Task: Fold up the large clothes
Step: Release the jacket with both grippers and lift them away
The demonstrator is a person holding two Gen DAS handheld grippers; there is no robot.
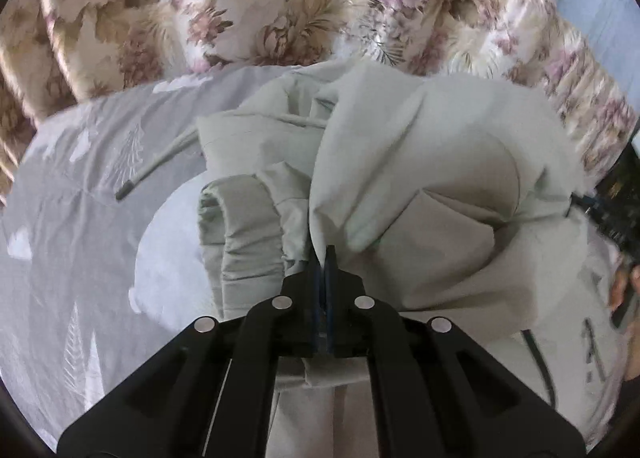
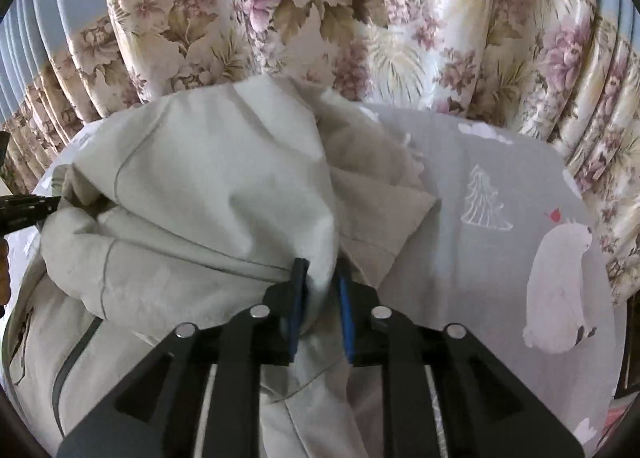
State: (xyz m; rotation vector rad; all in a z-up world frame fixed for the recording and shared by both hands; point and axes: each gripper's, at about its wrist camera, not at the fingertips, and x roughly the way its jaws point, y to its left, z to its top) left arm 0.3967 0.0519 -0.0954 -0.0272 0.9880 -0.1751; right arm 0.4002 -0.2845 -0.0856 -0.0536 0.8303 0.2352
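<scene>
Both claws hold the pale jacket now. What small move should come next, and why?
Probably lift both together and carry the fold across. The left claw pinches a thin edge of the jacket, the right claw clamps a thicker bunch, and the cloth lies crumpled on the grey sheet.

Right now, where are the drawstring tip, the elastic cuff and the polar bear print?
drawstring tip [image 1: 125, 191], left wrist view, its dark end cap.
elastic cuff [image 1: 240, 234], left wrist view, the gathered band.
polar bear print [image 2: 558, 286], right wrist view, the bear's body on the bedsheet.

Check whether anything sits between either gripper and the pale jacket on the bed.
Nothing visible does. The left gripper is shut on a fold of the jacket, and the right gripper pinches a bunch of the same fabric.
</scene>
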